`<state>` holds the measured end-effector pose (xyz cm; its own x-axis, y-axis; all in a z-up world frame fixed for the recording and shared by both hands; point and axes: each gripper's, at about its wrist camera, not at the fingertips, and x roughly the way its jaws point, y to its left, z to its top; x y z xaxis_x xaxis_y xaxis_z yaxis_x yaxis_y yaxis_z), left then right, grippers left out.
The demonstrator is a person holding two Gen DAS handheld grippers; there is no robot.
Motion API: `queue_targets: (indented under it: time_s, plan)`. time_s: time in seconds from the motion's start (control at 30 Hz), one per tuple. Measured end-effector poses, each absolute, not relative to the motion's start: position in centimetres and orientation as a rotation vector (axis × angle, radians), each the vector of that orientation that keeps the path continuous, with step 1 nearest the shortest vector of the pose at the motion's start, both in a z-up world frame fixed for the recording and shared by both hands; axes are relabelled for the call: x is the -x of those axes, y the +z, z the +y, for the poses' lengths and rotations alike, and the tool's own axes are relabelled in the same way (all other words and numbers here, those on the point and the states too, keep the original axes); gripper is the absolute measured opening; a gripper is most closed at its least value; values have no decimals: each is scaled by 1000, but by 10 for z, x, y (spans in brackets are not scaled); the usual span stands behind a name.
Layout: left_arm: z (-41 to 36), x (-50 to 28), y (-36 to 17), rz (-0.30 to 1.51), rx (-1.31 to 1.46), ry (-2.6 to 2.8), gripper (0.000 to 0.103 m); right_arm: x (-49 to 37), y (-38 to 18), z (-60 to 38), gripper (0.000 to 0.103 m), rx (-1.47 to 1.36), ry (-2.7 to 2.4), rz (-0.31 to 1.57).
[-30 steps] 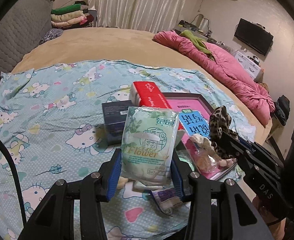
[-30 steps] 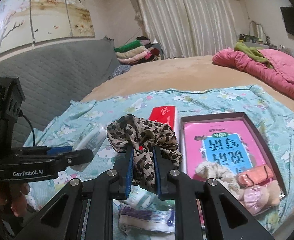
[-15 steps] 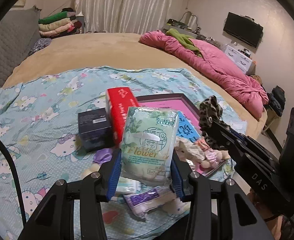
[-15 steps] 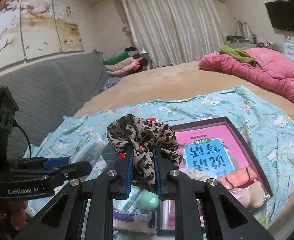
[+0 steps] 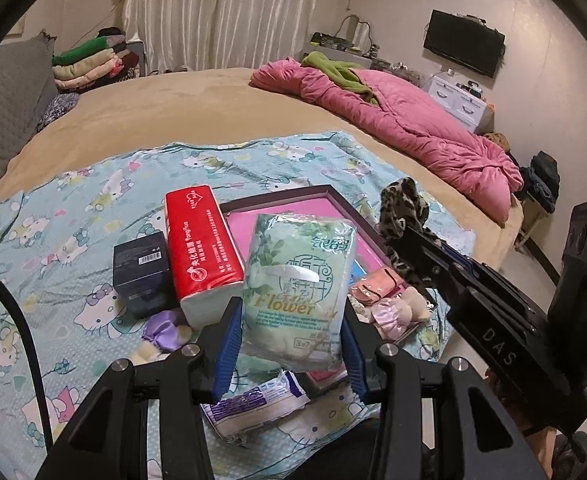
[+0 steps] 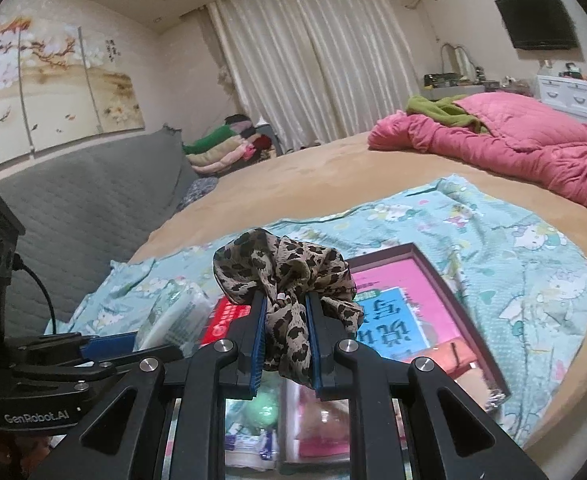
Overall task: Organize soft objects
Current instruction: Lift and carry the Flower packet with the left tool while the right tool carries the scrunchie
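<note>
My left gripper (image 5: 291, 344) is shut on a green tissue pack (image 5: 297, 288) printed "Flower", held upright above the bed. My right gripper (image 6: 283, 336) is shut on a leopard-print scrunchie (image 6: 289, 276), which also shows in the left wrist view as the scrunchie (image 5: 403, 208) at the tip of the right tool. Below lies a dark-framed pink tray (image 5: 293, 208) holding small pink and beige soft items (image 5: 389, 304). A red tissue pack (image 5: 201, 248), a dark box (image 5: 143, 272), a purple soft item (image 5: 165, 328) and a white wipes packet (image 5: 253, 404) rest on the cartoon-cat sheet (image 5: 73, 240).
A pink quilt (image 5: 405, 128) with a green cloth lies at the bed's far right. Folded clothes (image 5: 89, 64) are stacked at the back by the curtain. A grey padded headboard (image 6: 85, 208) runs along the left. The bed's edge and floor are at the right.
Both grippers have drawn back and risen with their loads, so the tray and packs look lower and farther in view. The grips are unchanged.
</note>
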<state>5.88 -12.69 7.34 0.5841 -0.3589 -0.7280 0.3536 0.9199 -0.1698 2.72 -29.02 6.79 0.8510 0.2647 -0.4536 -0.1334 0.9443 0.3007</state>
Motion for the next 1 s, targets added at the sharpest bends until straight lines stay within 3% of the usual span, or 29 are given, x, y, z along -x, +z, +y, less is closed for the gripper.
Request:
queue_targets:
  time_s: [1.0]
  plan:
    - [-187,-81,33,945,-26,-492,45,-27,46,-363,18,-312,54,544]
